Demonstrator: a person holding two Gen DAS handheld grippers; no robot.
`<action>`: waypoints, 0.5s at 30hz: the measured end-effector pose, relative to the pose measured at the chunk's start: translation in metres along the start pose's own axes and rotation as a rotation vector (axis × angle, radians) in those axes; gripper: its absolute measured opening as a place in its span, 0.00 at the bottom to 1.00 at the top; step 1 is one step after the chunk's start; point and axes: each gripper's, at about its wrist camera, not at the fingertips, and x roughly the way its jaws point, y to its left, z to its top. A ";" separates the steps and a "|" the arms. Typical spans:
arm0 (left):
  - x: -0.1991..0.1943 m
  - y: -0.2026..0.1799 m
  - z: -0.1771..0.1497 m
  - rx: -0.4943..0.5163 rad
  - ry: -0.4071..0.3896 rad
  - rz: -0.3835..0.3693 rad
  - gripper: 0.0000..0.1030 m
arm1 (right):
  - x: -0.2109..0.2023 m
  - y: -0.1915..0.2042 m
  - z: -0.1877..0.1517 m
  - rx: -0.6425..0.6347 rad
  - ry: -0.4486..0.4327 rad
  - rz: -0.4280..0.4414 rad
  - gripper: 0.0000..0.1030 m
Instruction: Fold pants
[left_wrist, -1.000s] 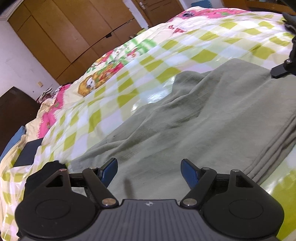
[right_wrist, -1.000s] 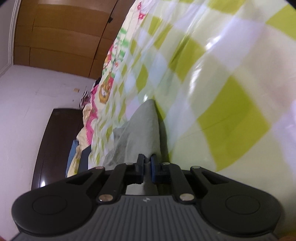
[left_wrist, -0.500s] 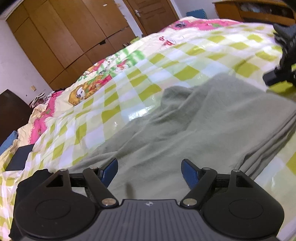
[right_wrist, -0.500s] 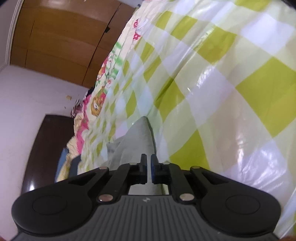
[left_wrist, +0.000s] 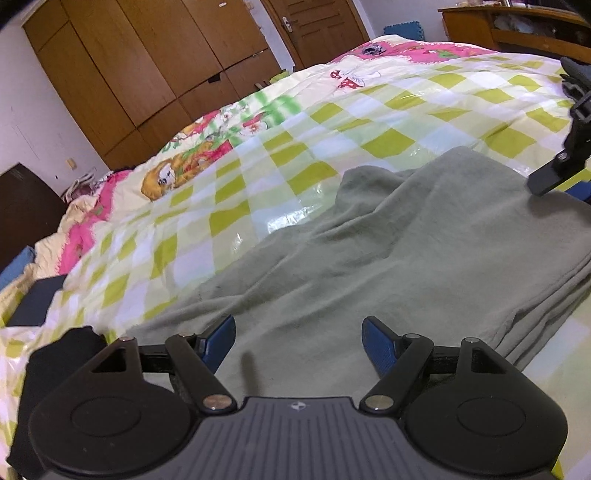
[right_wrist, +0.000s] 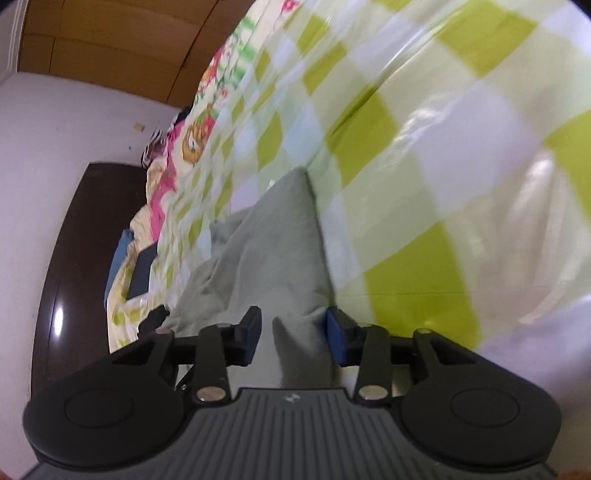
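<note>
2 tongs apart: right tongs (right_wrist: 293, 334) just opening round pants (right_wrist: 273, 251), left tongs (left_wrist: 298, 343) above.

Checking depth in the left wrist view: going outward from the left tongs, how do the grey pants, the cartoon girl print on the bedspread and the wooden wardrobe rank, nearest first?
1. Grey pants: on the bed, directly under and ahead of the left tongs.
2. Cartoon girl print: farther up the bedspread, toward the left.
3. Wooden wardrobe: against the wall beyond the bed, upper left.
</note>
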 end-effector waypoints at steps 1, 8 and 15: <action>0.000 0.000 -0.001 0.000 -0.002 -0.001 0.86 | 0.006 0.002 -0.001 0.005 0.025 0.001 0.38; -0.002 0.006 -0.005 -0.020 -0.017 -0.025 0.86 | -0.011 -0.004 0.002 -0.005 0.064 -0.025 0.36; 0.003 0.007 -0.007 -0.043 -0.006 -0.038 0.86 | 0.009 0.005 -0.007 0.061 -0.025 0.042 0.08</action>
